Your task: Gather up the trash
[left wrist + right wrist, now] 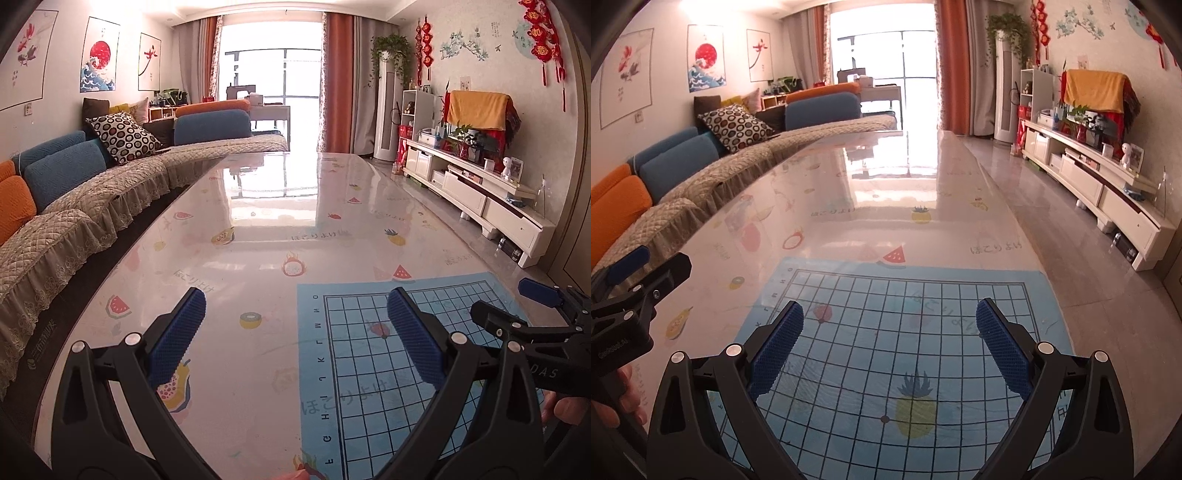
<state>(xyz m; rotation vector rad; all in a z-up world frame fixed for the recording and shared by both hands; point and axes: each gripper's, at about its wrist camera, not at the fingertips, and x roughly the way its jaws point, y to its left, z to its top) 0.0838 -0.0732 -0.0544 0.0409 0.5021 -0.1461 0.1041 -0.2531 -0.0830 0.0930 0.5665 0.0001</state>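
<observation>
No trash shows in either view. My left gripper [295, 306] is open and empty, held low over a glossy table [258, 221] with a fruit-print cover. My right gripper [890, 314] is open and empty, held over a light blue grid mat [905, 350] that lies on the near part of the table. The mat also shows in the left wrist view [388, 369], to the right. The right gripper shows at the right edge of the left wrist view [535, 295]. The left gripper shows at the left edge of the right wrist view [635, 273].
A long sofa [92, 192] with blue and orange cushions runs along the table's left side. A white TV cabinet [480, 195] with small items stands along the right wall across a grey floor [1071, 240]. A bright window [273, 74] with orange curtains is at the far end.
</observation>
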